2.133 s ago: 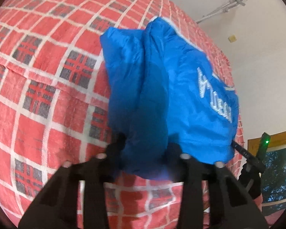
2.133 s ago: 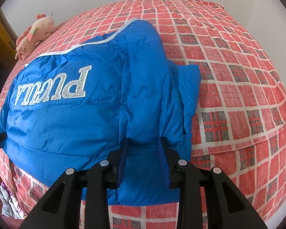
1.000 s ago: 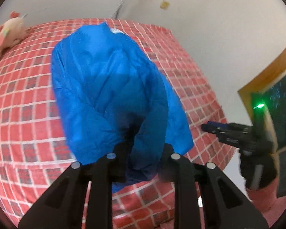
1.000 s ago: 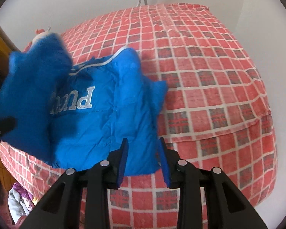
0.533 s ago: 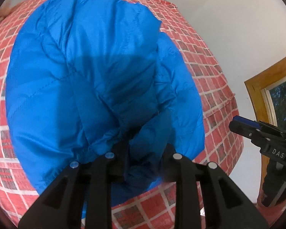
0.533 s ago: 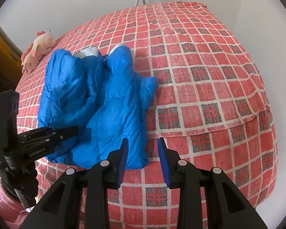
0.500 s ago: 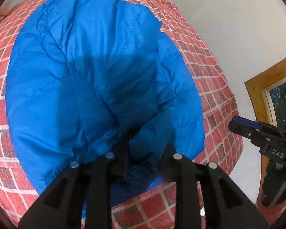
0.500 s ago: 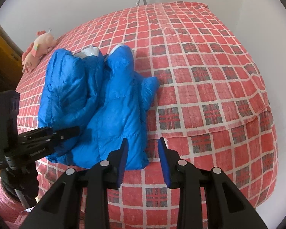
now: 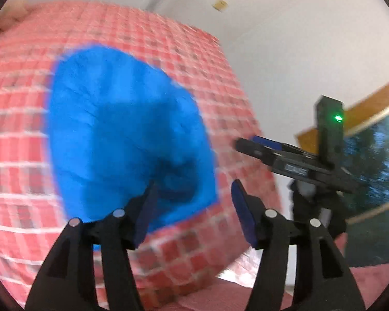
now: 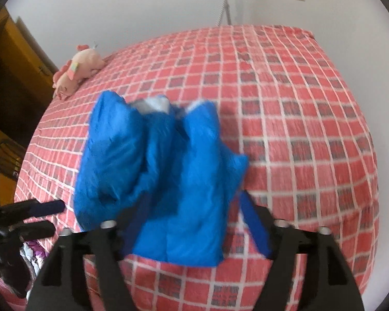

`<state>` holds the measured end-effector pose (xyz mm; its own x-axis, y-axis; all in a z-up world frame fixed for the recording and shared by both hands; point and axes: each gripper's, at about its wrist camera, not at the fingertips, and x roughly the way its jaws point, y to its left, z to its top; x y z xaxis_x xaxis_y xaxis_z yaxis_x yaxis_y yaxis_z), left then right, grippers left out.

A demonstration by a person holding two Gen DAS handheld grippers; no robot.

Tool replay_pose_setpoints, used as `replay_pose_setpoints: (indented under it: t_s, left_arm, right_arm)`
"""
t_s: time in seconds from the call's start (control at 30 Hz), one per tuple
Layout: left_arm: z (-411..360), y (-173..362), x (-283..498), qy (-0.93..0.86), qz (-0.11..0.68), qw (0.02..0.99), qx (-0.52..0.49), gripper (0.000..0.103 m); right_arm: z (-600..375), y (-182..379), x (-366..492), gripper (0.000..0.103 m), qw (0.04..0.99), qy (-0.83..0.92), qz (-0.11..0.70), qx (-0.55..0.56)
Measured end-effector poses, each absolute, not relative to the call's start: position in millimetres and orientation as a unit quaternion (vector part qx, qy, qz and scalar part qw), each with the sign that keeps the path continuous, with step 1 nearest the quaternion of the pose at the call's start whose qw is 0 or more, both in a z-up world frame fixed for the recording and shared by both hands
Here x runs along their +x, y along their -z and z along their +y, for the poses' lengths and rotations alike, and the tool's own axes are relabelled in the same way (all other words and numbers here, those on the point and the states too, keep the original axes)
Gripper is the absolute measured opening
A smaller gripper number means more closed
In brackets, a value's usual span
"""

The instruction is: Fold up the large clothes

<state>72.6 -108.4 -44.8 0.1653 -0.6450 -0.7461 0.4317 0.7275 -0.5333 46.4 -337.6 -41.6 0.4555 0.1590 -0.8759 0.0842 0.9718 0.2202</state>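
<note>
Both sides folded in: my left tongs and right tongs have just sprung open, releasing the blue puffer jacket near the bed's edge.

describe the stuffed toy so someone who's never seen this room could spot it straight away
Start from the bed with the red checked bedspread that fills the room. Go to its far left corner, next to the dark wooden door: the plush toy lies there on the cover, well away from the blue jacket. It is the only pale pink, soft thing on the bed.
</note>
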Motion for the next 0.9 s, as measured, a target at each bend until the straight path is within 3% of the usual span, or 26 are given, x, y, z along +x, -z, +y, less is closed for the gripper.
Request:
replay_pose_setpoints:
  t_s: [0.23,0.63,0.7,0.77,0.87,0.9]
  left_arm:
    - [-87.7,66.1,132.2,0.196,0.523,0.829,-0.025,0.054]
    - [-79.4,91.7,171.5,0.177,0.542,0.821,-0.036,0.053]
    - [-76.2,94.8,175.4,0.168,0.543,0.822,-0.04,0.053]
    - [-68.9,98.1,178.9,0.161,0.546,0.821,-0.05,0.053]
    - [-60.9,98.9,181.6,0.152,0.547,0.821,-0.061,0.053]
    - [-59.0,98.2,181.7,0.151,0.546,0.821,-0.064,0.053]
  right_arm:
    - [-304.0,58.4,104.2,0.083,0.82,-0.071,0.552,0.133]
    - [-271.6,118.4,159.6,0.086,0.759,-0.082,0.63,0.145]
    - [-269.1,122.9,162.3,0.076,0.756,-0.095,0.629,0.154]
    - [-265.2,120.7,162.6,0.04,0.76,-0.11,0.622,0.151]
    - [-260.3,105.4,159.4,0.015,0.778,-0.125,0.6,0.141]
    - [-258.8,100.7,159.0,0.013,0.782,-0.127,0.594,0.137]
